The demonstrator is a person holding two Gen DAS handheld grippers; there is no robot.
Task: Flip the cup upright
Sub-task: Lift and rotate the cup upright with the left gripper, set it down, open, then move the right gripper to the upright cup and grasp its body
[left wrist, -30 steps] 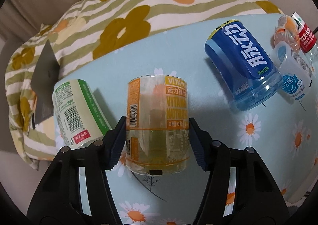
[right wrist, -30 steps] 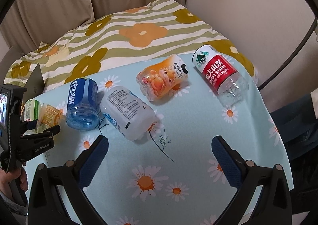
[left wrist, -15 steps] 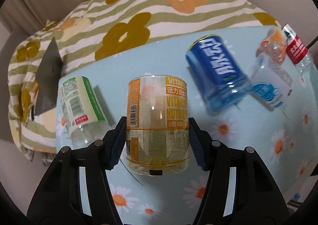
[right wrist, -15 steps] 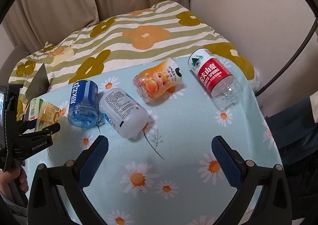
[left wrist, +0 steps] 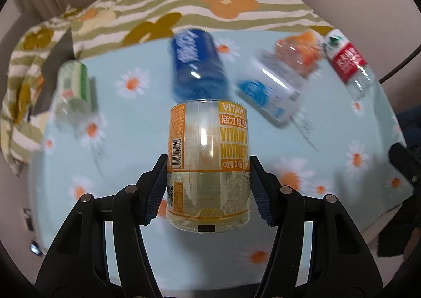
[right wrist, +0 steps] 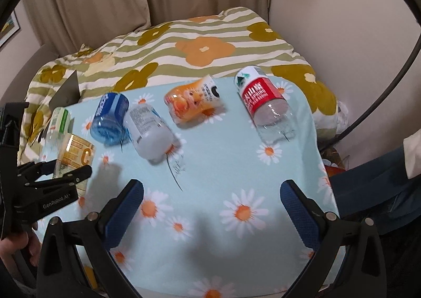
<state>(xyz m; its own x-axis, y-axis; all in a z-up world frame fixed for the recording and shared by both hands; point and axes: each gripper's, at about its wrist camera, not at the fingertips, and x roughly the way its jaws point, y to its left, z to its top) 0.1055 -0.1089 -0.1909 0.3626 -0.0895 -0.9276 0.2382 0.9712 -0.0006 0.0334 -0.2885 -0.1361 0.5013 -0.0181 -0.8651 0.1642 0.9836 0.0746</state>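
My left tongs [left wrist: 208,187] pinch the orange cup [left wrist: 209,166] across its middle, long axis pointing straight ahead; my right tongs [right wrist: 211,204] hang spread, well apart.

blurred: blue cup [left wrist: 196,66], green cup [left wrist: 72,87] | cut off: right gripper [left wrist: 402,163]

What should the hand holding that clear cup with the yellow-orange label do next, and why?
Probably lower it onto a bare patch of the daisy tablecloth and open. The left gripper pinches the clear cup with the yellow-orange label on both sides, and in the right wrist view it seems lifted and nearly upright, so only setting it down remains. The right gripper hangs open, holding nothing.
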